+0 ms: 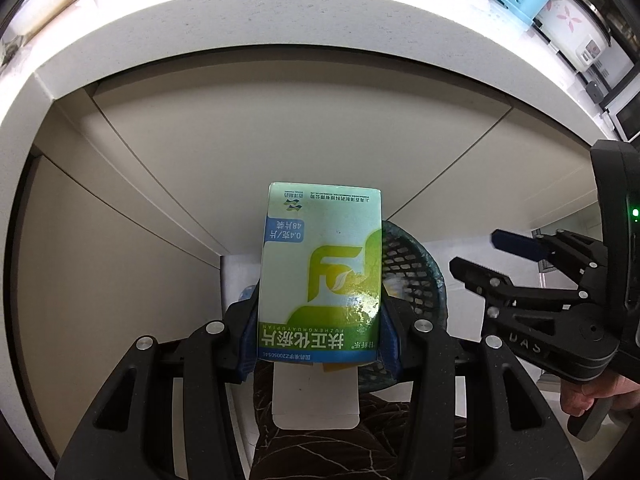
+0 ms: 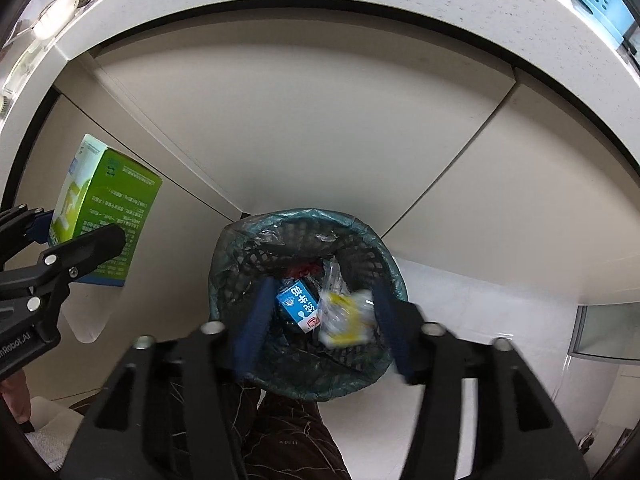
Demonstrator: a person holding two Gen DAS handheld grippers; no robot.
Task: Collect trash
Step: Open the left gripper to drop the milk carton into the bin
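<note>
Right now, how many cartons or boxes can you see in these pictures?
2. The green medicine box is clamped in the left tool, off to the side of the bin. The blue carton lies inside the bin. More may be hidden under the wrappers.

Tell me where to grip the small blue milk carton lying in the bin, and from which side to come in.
Grip the blue milk carton across its two long side faces, coming straight down from above through the open rim of the bin. It lies flat with its printed face up, and mesh walls block any sideways approach. The open right gripper already hangs over it; the yellow wrapper crowds its right edge.
</note>
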